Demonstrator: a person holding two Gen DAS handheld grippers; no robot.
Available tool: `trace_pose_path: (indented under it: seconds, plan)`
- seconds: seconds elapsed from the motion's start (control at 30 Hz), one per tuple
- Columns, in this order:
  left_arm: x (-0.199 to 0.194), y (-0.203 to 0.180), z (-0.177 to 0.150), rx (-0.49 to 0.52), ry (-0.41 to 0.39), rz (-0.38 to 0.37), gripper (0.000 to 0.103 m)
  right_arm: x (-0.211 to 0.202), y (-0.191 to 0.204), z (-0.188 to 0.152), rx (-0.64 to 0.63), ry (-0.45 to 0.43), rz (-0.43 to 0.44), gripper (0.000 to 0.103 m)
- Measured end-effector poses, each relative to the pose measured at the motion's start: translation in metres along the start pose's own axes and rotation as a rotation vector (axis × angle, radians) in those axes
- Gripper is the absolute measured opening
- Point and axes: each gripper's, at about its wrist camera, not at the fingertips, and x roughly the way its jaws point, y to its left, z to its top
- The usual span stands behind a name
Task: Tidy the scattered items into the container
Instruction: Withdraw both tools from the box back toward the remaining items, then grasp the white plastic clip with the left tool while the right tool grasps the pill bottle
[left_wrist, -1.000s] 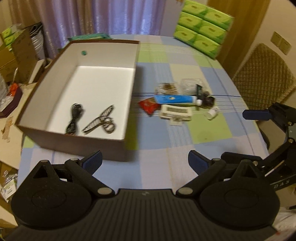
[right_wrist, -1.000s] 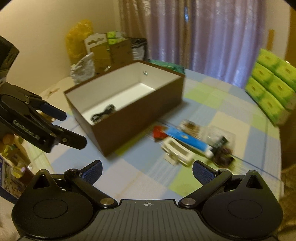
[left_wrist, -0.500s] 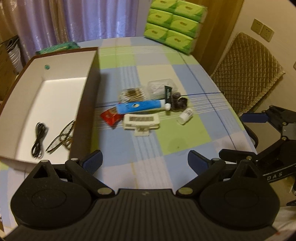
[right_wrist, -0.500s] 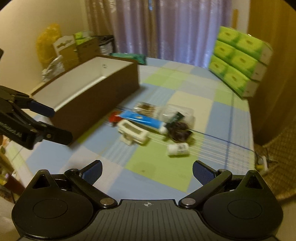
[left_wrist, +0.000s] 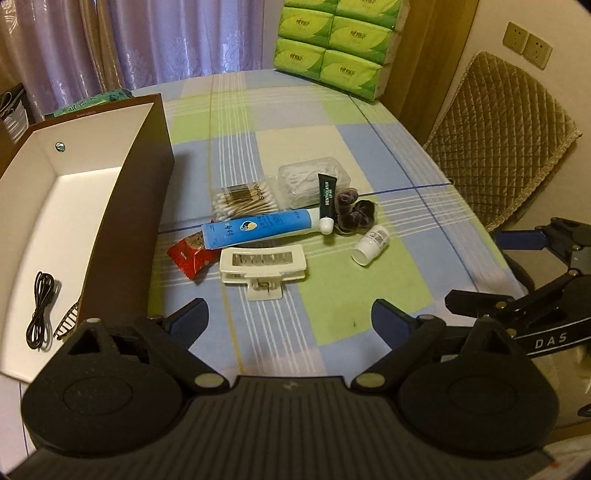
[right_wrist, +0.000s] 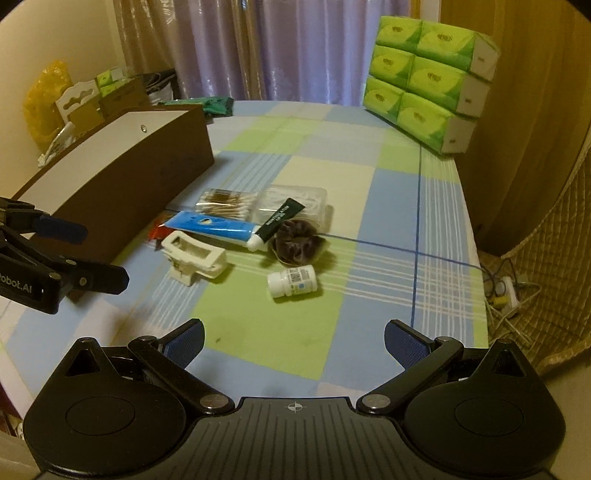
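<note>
Tubes (left_wrist: 258, 230): two (both beside one bottle (left_wrist: 370, 245))

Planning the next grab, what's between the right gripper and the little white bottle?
Nothing: bare tablecloth lies between the right gripper and the white bottle, as the right wrist view shows.

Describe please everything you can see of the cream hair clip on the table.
The cream hair clip is a large claw-style clip, plastic by its look, with a rectangular open frame, visible teeth and a metal spring at its pinch end. It looks closed. It lies on the checked tablecloth, just in front of the blue tube and right of the red packet. Neither claw touches it.
</note>
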Motion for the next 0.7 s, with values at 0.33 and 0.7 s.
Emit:
trace_pose_path:
  seconds: [0.33,0.7]
  plan:
    - [0.046,0.010,0.002,-0.037,0.022,0.036,0.087,0.036,-0.009,0.002,0.005,-0.014,0.000,0.099]
    - [0.082,0.019,0.007,-0.045,0.016,0.058,0.085,0.080,-0.010,0.010,-0.036,-0.017,0.019,0.081]
